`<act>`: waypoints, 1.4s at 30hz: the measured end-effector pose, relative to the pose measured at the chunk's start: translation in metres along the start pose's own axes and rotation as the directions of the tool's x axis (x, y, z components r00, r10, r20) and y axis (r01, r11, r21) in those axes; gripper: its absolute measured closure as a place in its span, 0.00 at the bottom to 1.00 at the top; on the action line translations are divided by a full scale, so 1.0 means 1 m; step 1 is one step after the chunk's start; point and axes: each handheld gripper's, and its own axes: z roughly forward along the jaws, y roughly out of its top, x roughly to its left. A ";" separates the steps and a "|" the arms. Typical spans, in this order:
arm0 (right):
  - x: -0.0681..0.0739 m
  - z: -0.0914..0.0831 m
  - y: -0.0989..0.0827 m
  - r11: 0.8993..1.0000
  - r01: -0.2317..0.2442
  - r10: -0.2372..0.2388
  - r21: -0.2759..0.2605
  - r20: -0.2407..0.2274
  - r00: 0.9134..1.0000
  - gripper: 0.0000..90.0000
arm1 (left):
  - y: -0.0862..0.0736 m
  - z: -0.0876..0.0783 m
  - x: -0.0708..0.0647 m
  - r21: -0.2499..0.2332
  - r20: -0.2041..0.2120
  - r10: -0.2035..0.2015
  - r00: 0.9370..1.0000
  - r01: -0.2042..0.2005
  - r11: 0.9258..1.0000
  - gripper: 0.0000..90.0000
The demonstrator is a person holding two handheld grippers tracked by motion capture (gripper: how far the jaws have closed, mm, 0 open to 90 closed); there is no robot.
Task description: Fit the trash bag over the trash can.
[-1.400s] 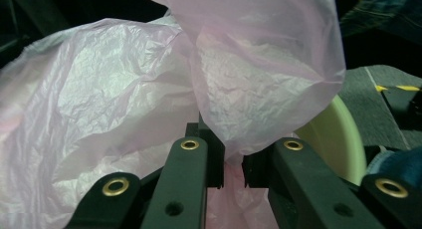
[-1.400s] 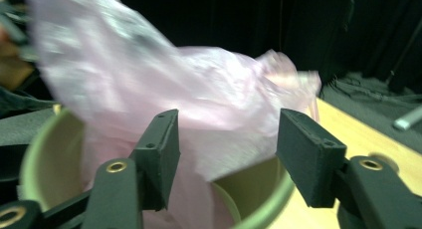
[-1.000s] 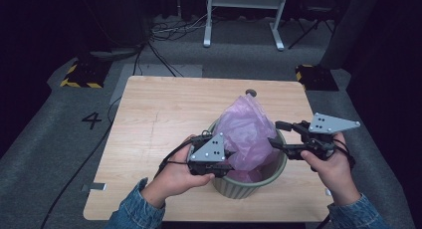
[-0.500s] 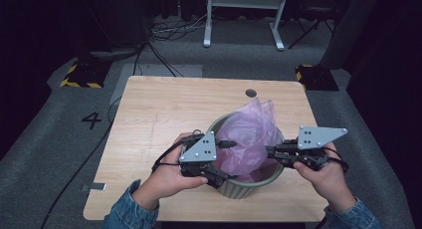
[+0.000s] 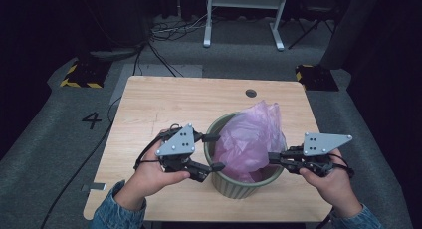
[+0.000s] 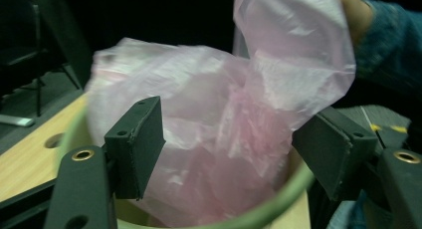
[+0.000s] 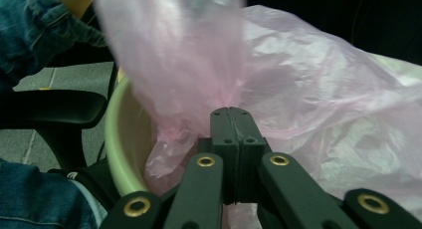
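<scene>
Pink plastic bag (image 5: 251, 142) sits loose in green bucket (image 5: 234, 185) at about 5 o'clock on the counter (image 5: 149, 104), top billowing toward 1 o'clock.

Right claw (image 5: 273, 158) is pressed together, pinching a fold of bag film at the bucket's 3 o'clock rim. Left claw (image 5: 215, 152) is spread, jaws astride the 9 o'clock rim, gripping nothing.

Risks:
- thin film could tear or slip from the right pinch if pulled hard
- bucket could tip or slide, nothing steadies it
- left claw may close on rim alone and miss film

Hard to tell: bag mouth edge, bucket bottom, how much film the pinch holds. Both gripper views are blurred in places.
</scene>
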 end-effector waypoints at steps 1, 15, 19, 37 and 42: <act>0.001 0.000 0.000 1.000 0.002 -0.002 0.002 -0.002 1.000 1.00 | 0.002 0.001 0.003 -0.004 0.002 -0.008 1.000 0.008 1.000 0.33; 0.001 -0.006 -0.004 1.000 -0.007 0.007 0.009 0.000 1.000 0.98 | 0.010 0.002 0.022 -0.050 -0.008 -0.044 0.999 0.043 0.998 0.37; 0.000 -0.010 -0.003 1.000 -0.012 0.012 -0.005 0.022 1.000 0.92 | 0.007 0.010 0.014 -0.025 0.059 -0.012 0.998 0.014 1.000 0.43; -0.004 -0.018 0.014 0.981 -0.106 0.131 -0.161 0.154 0.979 0.56 | -0.009 0.047 -0.031 0.093 0.267 0.025 0.963 -0.051 0.994 0.57; 0.008 -0.004 0.010 0.989 -0.092 0.105 -0.119 0.110 0.988 0.55 | -0.007 0.037 -0.030 0.060 0.228 0.023 0.973 -0.038 0.997 0.45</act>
